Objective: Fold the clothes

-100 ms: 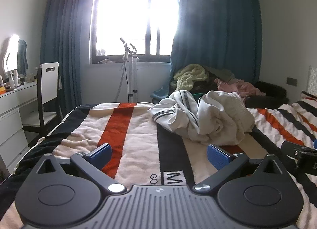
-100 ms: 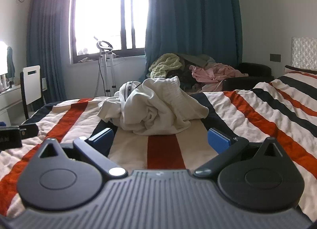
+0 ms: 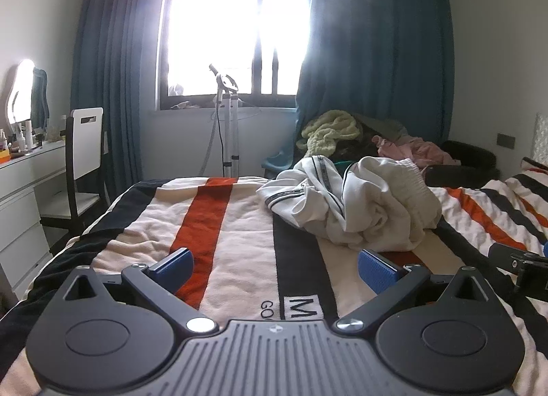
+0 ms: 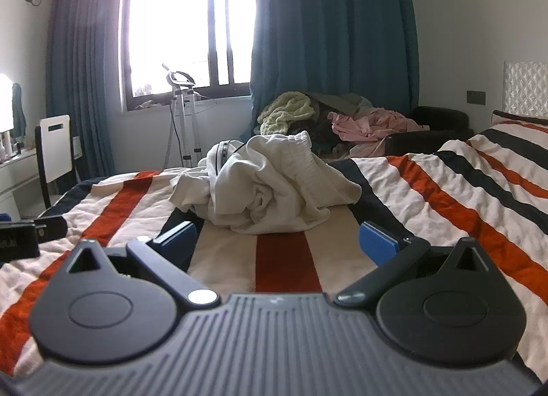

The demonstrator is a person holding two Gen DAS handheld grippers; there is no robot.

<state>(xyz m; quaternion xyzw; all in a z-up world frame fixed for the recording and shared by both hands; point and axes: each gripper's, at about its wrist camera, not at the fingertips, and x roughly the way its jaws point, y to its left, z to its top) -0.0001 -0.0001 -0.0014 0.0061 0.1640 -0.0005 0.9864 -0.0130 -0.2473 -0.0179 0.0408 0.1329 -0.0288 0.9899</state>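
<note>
A crumpled white garment with dark trim (image 3: 352, 204) lies in a heap on the striped bed (image 3: 212, 225); it also shows in the right wrist view (image 4: 270, 187). My left gripper (image 3: 277, 267) is open and empty, low over the blanket, short of the garment and to its left. My right gripper (image 4: 277, 242) is open and empty, just in front of the garment. The right gripper's tip shows at the right edge of the left wrist view (image 3: 520, 262); the left one's at the left edge of the right wrist view (image 4: 30, 230).
A pile of other clothes, yellow-green (image 3: 328, 130) and pink (image 3: 418, 151), lies beyond the bed under the blue curtain. A white chair (image 3: 84, 156) and dresser (image 3: 20, 197) stand at the left. A garment steamer stand (image 3: 227, 122) is by the window.
</note>
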